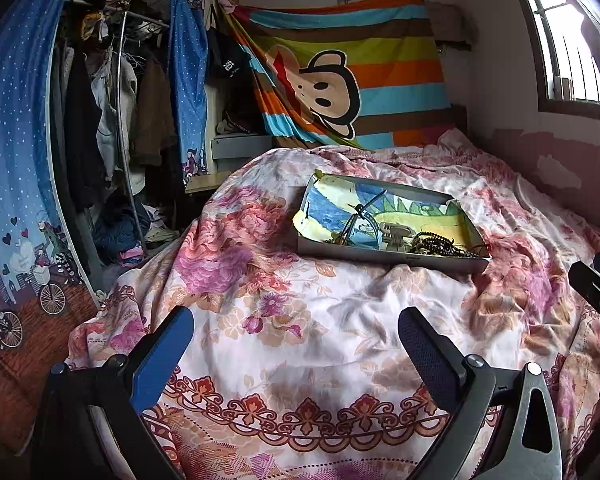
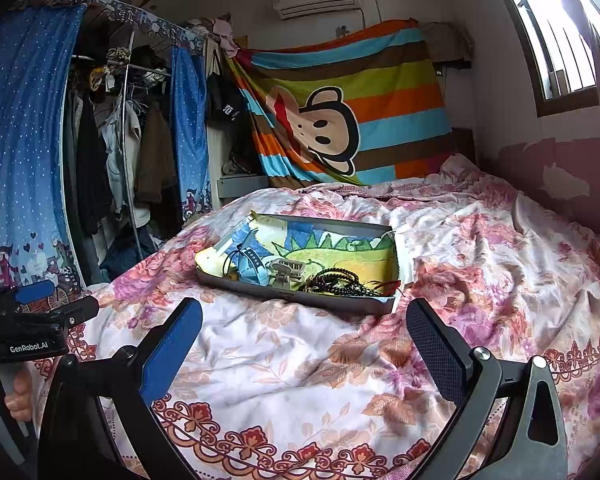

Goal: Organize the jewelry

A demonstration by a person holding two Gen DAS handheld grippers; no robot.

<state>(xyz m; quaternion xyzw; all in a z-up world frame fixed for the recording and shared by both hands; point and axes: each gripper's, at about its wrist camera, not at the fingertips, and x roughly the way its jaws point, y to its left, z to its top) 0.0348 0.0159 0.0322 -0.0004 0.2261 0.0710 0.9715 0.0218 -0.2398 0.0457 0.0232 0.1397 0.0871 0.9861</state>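
Left gripper (image 1: 296, 340) and right gripper (image 2: 304, 332) both spread wide, grasping nothing, above the floral quilt (image 2: 284, 364). Ahead on the quilt, a shallow tray (image 2: 300, 298) (drawing-lined) with a dark bead necklace (image 2: 340, 282), blue watch band (image 2: 252, 266) and pale clip (image 2: 286, 272).

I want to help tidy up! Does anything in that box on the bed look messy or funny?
Yes. The jewelry in the tray is heaped together at its near edge: dark bead strands are tangled in a pile, a blue band lies twisted, and a pale hair clip sits between them. The drawing lining the tray is crumpled at its corners.
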